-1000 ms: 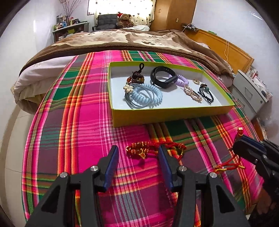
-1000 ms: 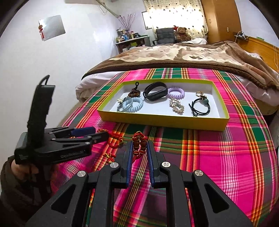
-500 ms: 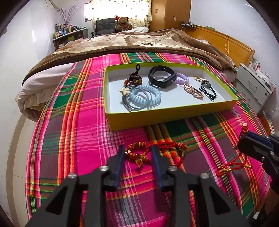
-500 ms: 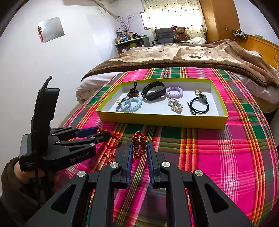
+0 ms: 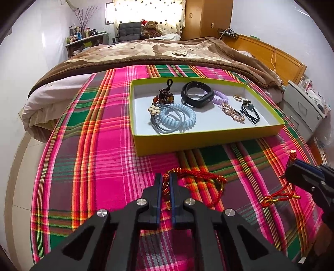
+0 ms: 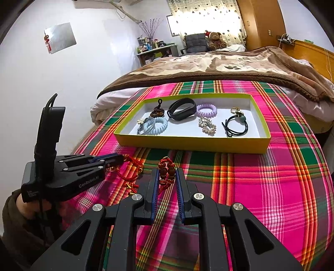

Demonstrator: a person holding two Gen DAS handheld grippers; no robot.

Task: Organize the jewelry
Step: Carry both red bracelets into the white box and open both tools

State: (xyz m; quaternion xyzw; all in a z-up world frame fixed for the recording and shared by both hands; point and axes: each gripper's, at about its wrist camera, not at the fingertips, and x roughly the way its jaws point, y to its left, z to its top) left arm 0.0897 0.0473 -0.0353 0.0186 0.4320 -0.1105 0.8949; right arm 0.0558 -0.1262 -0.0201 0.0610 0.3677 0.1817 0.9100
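While both grippers' fingers pinch red cord bracelets (image 5: 200, 177), the tray (image 5: 208, 138) (jewelry-filled) sits beyond.

Ahead of the gripper, a bed (image 5: 167, 52) under a brown blanket; beyond, a curtained bright window (image 5: 144, 10), wooden wardrobe (image 5: 206, 18).

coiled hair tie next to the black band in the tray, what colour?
Lilac coiled hair tie, clearest in the right wrist view.

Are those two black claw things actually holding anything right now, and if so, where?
Yes. The left gripper pinches the red cord bracelet at its gold-beaded end. The right gripper clamps another red cord piece at its brown beads.
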